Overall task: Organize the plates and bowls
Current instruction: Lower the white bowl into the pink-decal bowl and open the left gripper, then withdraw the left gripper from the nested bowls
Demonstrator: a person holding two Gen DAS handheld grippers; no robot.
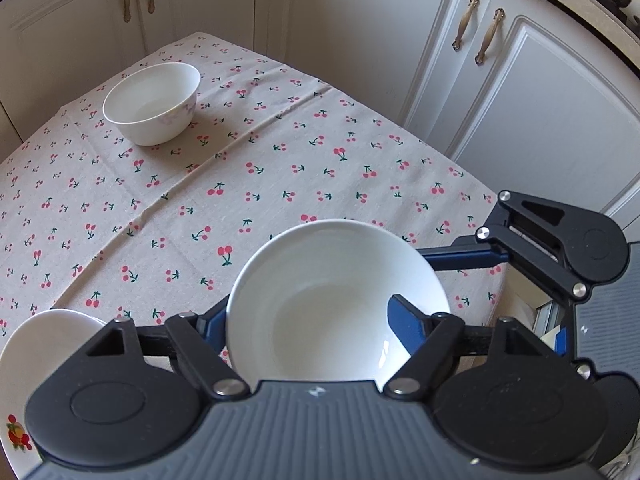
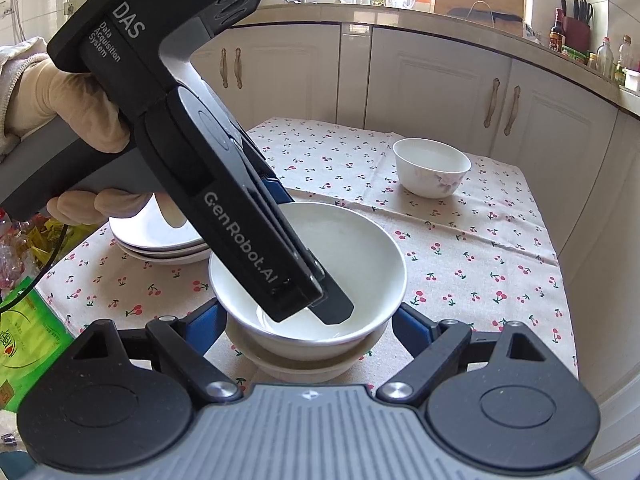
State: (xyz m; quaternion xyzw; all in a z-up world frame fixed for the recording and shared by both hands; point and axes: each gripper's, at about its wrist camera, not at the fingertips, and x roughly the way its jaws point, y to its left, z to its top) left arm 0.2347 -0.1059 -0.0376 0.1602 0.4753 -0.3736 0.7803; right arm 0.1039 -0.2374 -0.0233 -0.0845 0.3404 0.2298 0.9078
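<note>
A plain white bowl (image 1: 332, 300) (image 2: 352, 256) sits nested in a second bowl (image 2: 304, 364) on the cherry-print tablecloth (image 1: 260, 184). My left gripper (image 1: 310, 320) is shut on the upper bowl's rim, one finger inside and one outside; in the right wrist view it (image 2: 304, 280) reaches down into the bowl. My right gripper (image 2: 306, 324) is open, its blue fingers (image 2: 206, 326) on either side of the bowl stack. A floral bowl (image 1: 154, 102) (image 2: 432, 166) stands farther back. A stack of white plates (image 2: 160, 240) (image 1: 44, 344) lies to the left.
White kitchen cabinets (image 1: 400, 40) surround the small table. Packets and a green bag (image 2: 28, 320) lie off the table's left edge. The counter (image 2: 440, 16) behind holds bottles and jars.
</note>
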